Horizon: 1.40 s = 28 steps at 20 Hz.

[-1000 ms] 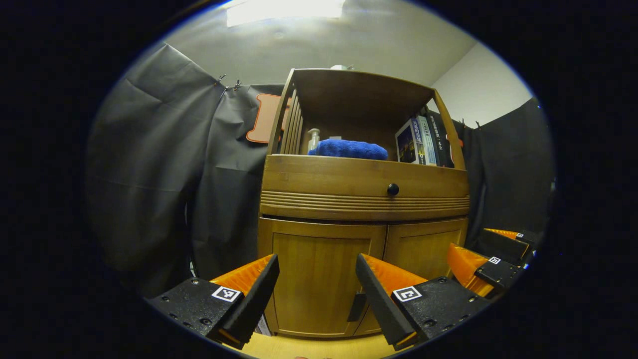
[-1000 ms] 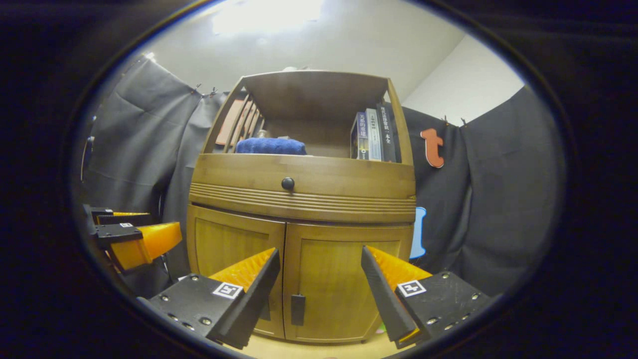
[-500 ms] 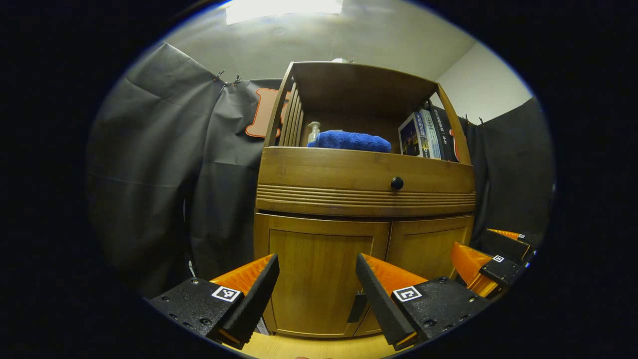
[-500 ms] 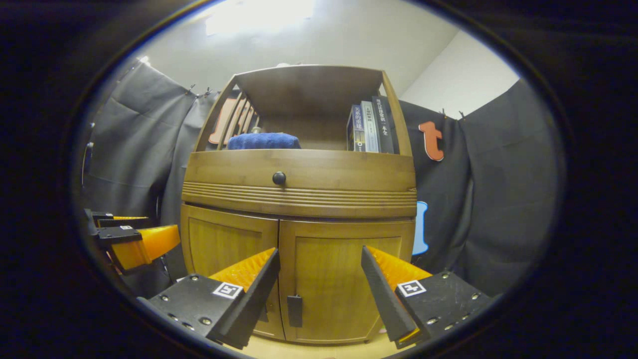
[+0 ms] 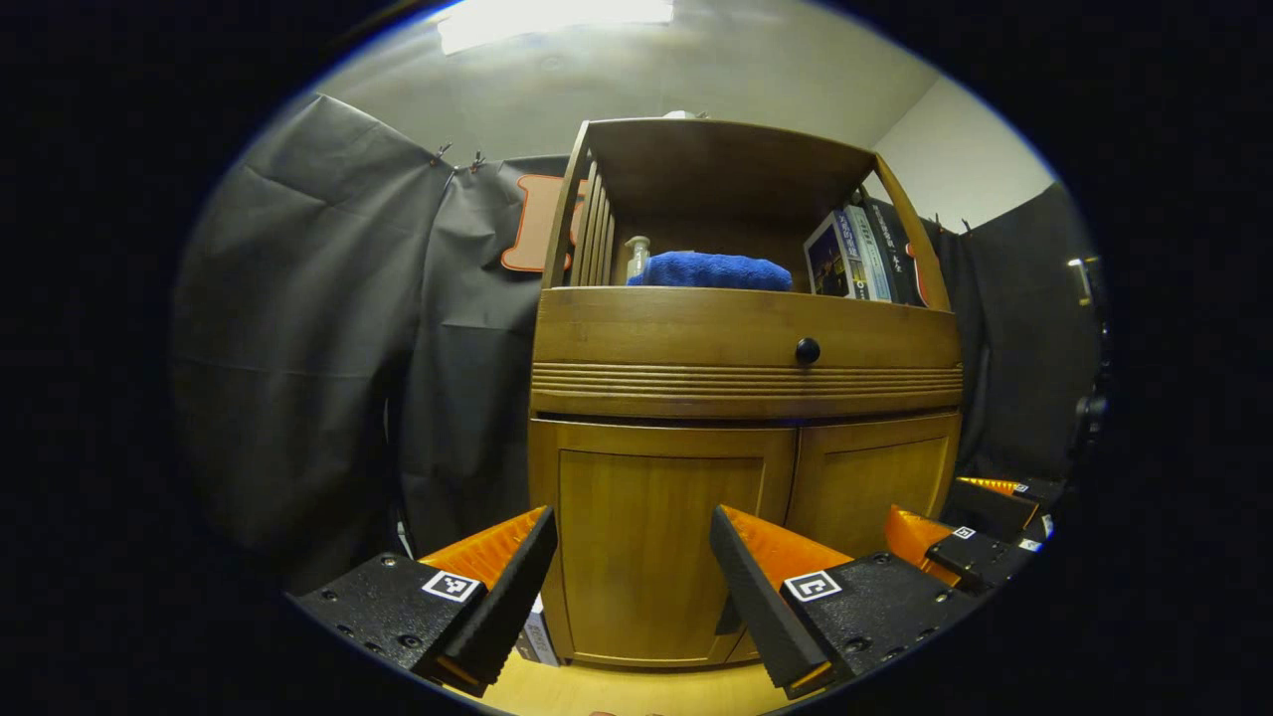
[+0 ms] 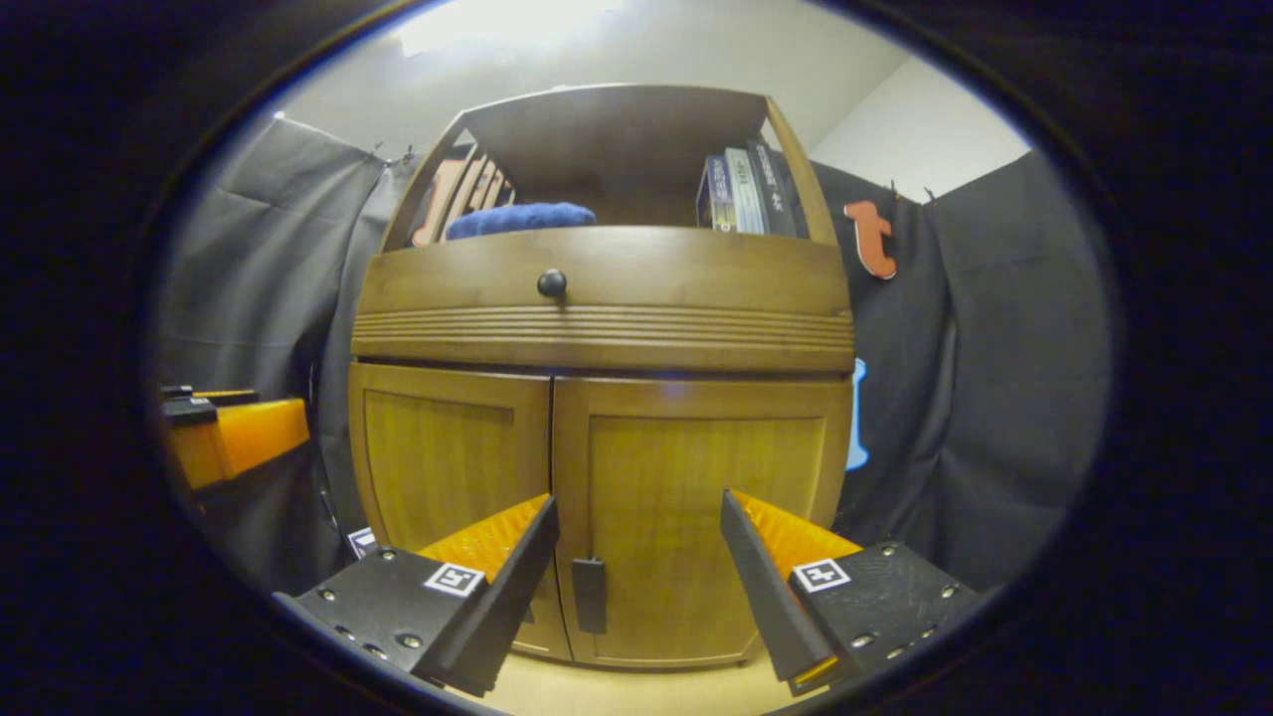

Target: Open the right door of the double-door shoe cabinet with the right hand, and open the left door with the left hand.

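right gripper (image 6: 636, 537) agape, smooth wooden shoe cabinet (image 6: 597, 328)

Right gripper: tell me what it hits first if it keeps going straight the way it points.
Probably the right door of the cabinet, beside its dark handle. The right gripper is open, nothing between its fingers and the closed door, though depth is hard to judge.

We are observing a folded blue towel (image 5: 708, 270) lying on the open upper shelf, with a small clear plastic bottle (image 5: 636, 256) standing just beside it. A row of upright books (image 5: 853, 261) is leaning at the opposite end of that shelf. A round black drawer knob (image 5: 807, 350) is sitting below. Grey cloth (image 5: 318, 328) is hanging behind.
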{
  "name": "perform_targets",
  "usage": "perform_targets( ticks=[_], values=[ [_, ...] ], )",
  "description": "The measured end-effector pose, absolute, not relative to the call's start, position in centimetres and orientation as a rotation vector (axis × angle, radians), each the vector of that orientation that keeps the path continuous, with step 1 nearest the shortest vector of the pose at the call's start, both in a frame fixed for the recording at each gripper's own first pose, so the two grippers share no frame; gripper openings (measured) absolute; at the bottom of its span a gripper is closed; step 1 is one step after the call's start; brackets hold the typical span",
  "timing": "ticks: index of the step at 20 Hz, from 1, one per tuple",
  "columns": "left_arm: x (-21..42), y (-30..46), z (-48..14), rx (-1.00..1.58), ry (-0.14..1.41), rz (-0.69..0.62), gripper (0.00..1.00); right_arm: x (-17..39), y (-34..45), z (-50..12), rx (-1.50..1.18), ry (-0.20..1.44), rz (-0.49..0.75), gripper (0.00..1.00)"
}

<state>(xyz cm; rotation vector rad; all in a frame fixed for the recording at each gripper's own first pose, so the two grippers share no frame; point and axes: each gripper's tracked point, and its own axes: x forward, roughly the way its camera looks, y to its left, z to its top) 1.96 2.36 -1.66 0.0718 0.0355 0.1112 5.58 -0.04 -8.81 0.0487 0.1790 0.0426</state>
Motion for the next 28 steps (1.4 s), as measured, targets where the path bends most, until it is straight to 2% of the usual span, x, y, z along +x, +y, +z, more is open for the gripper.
perform_targets(
  ticks=[3, 4, 5, 6, 7, 8, 11, 12, 15, 16, 17, 18, 21, 22, 23, 28],
  values=[
    [1.3, 4.2, -1.7, 0.109, 0.038, 0.164, 0.95, 6.9, 1.6, -12.0, 0.062, 0.254, 0.084, 0.96],
    [1.1, 4.9, -1.7, 0.117, 0.041, 0.185, 0.92, 7.3, 2.2, -13.1, 0.061, 0.282, 0.094, 0.94],
    [0.8, 5.6, -1.7, 0.123, 0.044, 0.205, 0.95, 7.8, 2.8, -14.0, 0.057, 0.304, 0.107, 0.92],
    [0.5, 6.3, -1.7, 0.128, 0.046, 0.227, 0.95, 8.1, 3.5, -14.8, 0.054, 0.324, 0.127, 0.84],
    [0.3, 7.1, -1.5, 0.133, 0.046, 0.250, 0.92, 8.4, 3.8, -15.6, 0.043, 0.341, 0.123, 0.84],
    [0.0, 7.9, -1.4, 0.138, 0.046, 0.275, 0.92, 9.0, 4.1, -16.5, 0.035, 0.356, 0.128, 0.72],
    [-0.8, 10.0, -1.4, 0.150, 0.049, 0.345, 0.92, 10.0, 4.5, -18.5, 0.014, 0.400, 0.126, 0.70],
    [-1.0, 10.5, -1.4, 0.150, 0.053, 0.364, 0.92, 10.1, 4.9, -19.0, 0.018, 0.414, 0.138, 0.55],
    [-1.7, 11.7, -1.7, 0.143, 0.064, 0.408, 0.92, 10.6, 5.1, -20.3, 0.010, 0.446, 0.132, 0.52],
    [-1.9, 11.9, -1.8, 0.142, 0.068, 0.418, 0.92, 11.1, 5.4, -20.6, 0.017, 0.441, 0.138, 0.42],
    [-2.1, 12.2, -1.9, 0.142, 0.072, 0.428, 0.96, 11.0, 5.4, -20.5, 0.016, 0.444, 0.135, 0.31],
    [-2.3, 12.4, -1.9, 0.142, 0.075, 0.437, 0.92, 11.2, 5.4, -20.9, 0.010, 0.449, 0.134, 0.31],
    [-2.5, 12.7, -2.0, 0.137, 0.078, 0.443, 0.92, 11.4, 5.4, -21.3, 0.039, 0.453, 0.120, 0.31],
    [-2.5, 12.6, -2.0, 0.136, 0.079, 0.441, 0.92, 11.5, 5.5, -21.5, 0.038, 0.465, 0.119, 0.35],
    [-2.6, 12.5, -2.1, 0.135, 0.081, 0.437, 0.92, 11.5, 5.4, -21.1, 0.027, 0.448, 0.122, 0.30],
    [-2.6, 11.4, -2.2, 0.137, 0.086, 0.393, 0.92, 10.3, 5.2, -21.1, 0.049, 0.457, 0.111, 0.25]
  ],
)
